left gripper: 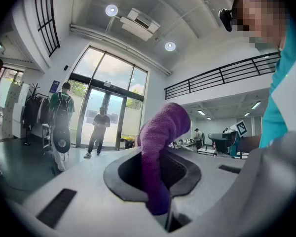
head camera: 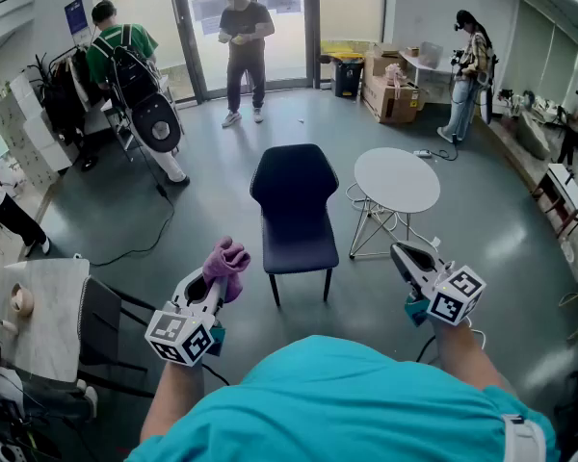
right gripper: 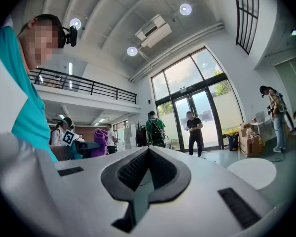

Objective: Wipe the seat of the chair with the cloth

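Left claw pinches the purple cloth; right claw pressed together, empty, near the chair.

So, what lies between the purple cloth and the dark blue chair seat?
Only bare grey floor between the purple cloth and chair seat, in the head view.

Grey floor bears chair and round table.
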Tool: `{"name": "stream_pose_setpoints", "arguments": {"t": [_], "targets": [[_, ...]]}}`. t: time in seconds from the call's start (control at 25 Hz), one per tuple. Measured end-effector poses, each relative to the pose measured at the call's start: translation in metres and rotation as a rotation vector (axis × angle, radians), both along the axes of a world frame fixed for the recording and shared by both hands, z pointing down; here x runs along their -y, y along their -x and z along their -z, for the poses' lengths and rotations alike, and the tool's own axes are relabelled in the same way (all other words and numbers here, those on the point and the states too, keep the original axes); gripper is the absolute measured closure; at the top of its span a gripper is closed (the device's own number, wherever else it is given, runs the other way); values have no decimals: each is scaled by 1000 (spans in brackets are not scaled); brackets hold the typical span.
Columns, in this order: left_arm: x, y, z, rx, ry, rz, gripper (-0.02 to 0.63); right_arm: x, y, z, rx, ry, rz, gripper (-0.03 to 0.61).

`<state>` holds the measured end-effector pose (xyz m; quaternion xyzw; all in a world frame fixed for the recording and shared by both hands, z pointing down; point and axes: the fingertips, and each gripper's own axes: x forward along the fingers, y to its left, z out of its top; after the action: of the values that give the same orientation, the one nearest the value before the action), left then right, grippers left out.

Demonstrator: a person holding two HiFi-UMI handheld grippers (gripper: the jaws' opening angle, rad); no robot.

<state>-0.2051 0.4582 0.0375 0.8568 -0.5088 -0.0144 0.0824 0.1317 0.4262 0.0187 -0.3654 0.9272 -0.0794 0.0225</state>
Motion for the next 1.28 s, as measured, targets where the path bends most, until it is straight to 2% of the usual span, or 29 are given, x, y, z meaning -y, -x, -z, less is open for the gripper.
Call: {"name": "stream_pose_setpoints", "arguments": {"t": [0.36,0.64,0.84,1.08,1.28], "targets": [[1,-12,-8,1,16,2,561,0,-8,-3,33,9,30,588],[11,-46,-1,10,5,-5,561,3,-41,2,97,14,46,588],[17,-88,5,18,0,-17,561,2,-82,11,111,-2,49,588],[35,-161,2,43,24,-74,561,11,-148,6,133,19,31,588],[47,-199,-2,70,42,-125,561,24,-175,-9,147,52,21,587]]}}
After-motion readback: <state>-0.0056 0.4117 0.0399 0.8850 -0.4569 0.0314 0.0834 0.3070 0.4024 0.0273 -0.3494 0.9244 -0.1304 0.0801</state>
